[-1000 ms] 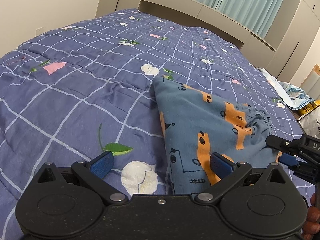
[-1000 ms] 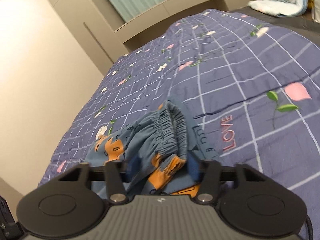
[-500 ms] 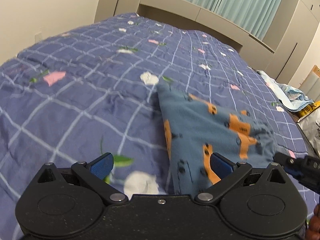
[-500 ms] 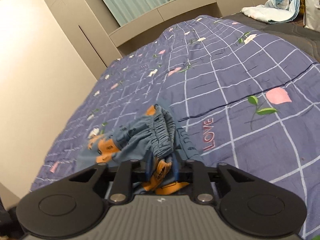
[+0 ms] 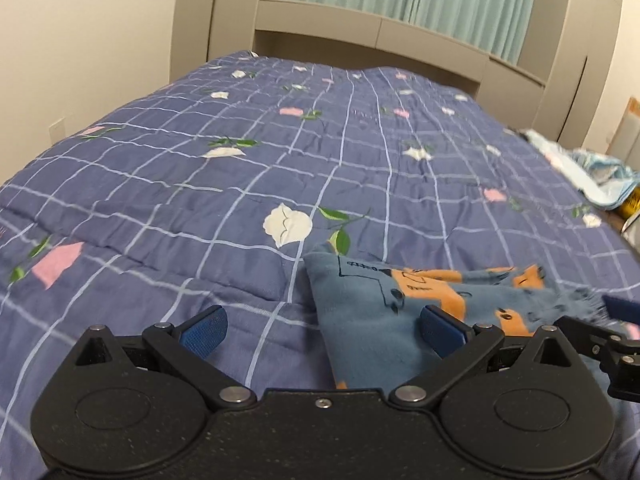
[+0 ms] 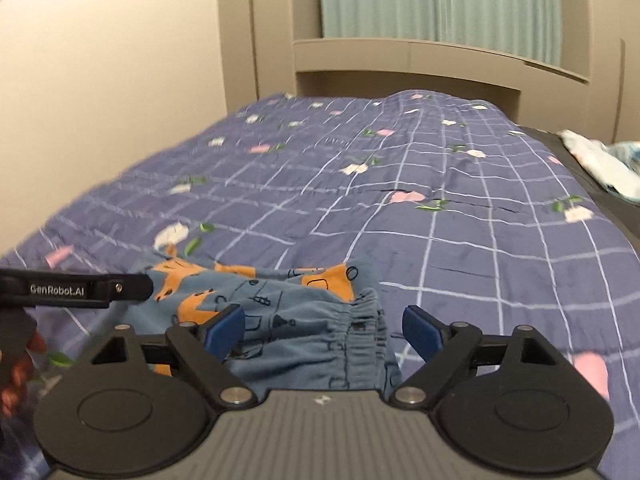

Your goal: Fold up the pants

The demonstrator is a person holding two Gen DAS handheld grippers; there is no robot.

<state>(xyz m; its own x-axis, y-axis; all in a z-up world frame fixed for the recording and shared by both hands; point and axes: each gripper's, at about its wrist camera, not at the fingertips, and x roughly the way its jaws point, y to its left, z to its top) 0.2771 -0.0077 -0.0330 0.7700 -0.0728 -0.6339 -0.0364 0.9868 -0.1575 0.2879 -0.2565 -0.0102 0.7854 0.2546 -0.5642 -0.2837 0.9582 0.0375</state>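
The blue pants with orange prints lie folded in a heap on the purple checked quilt. My left gripper is open just short of their left corner, and its right pad hangs over the cloth without pinching it. In the right wrist view the gathered waistband of the pants lies between the jaws of my right gripper, which are opening; neither pad presses on it. The right gripper's tip shows at the left view's edge, and the left gripper's finger at the right view's edge.
A light blue cloth heap lies off the bed's far right side. The beige headboard shelf and curtains stand behind the bed, with a wall on the left. A person's hand holds the left gripper.
The right gripper, shut on the waistband before, has let it go and spread wide while rolling level. Both grippers have drawn back, and the pants sit lower in both views.
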